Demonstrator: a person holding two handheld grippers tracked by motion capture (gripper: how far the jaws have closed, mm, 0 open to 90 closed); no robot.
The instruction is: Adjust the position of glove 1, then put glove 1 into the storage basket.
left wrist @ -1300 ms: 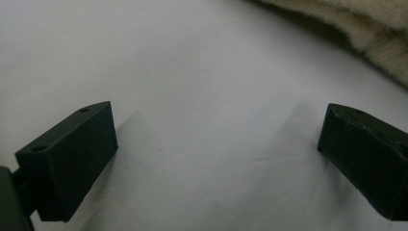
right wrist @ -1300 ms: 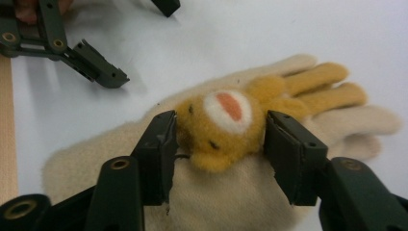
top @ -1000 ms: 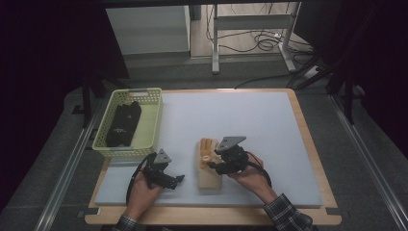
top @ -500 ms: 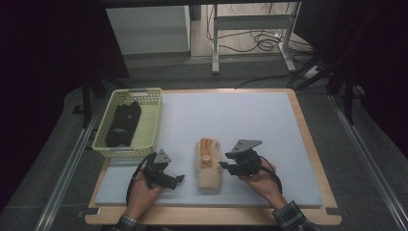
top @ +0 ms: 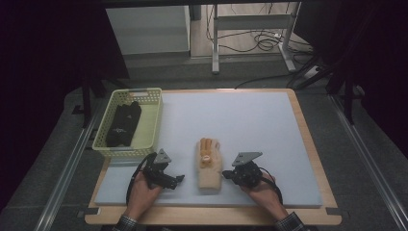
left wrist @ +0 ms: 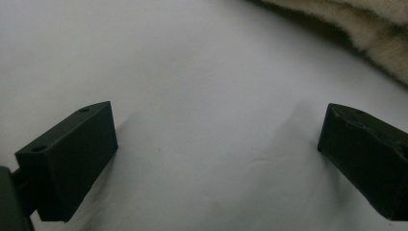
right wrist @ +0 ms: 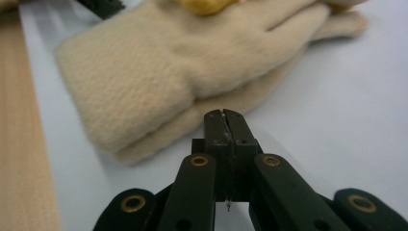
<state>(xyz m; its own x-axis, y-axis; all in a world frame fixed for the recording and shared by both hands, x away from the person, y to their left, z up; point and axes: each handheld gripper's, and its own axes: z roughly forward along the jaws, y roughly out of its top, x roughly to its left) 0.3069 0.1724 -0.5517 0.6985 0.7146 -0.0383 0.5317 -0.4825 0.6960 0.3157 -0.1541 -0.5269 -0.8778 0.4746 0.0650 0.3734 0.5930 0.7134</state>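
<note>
A cream knitted glove [top: 209,165] with orange fingertips lies flat on the pale mat, between the two hands. My left gripper [top: 179,179] rests on the mat just left of the glove's cuff; in the left gripper view its jaws stand wide apart, open [left wrist: 216,159], over bare mat, with the glove's edge [left wrist: 375,43] at the upper right. My right gripper [top: 225,176] sits just right of the cuff. The right gripper view has the jaws pressed together, shut [right wrist: 225,115], with nothing between them, a short way from the glove [right wrist: 183,67].
A pale yellow basket [top: 150,130] at the mat's left holds dark gloves [top: 122,123]. The mat [top: 250,120] lies on a wooden board [top: 315,159]. Beyond the table stand a white cabinet [top: 149,29] and metal legs with cables on the floor.
My right gripper has drawn back from on top of the glove to the mat at its right side. The glove stays flat. The left gripper has not moved.
</note>
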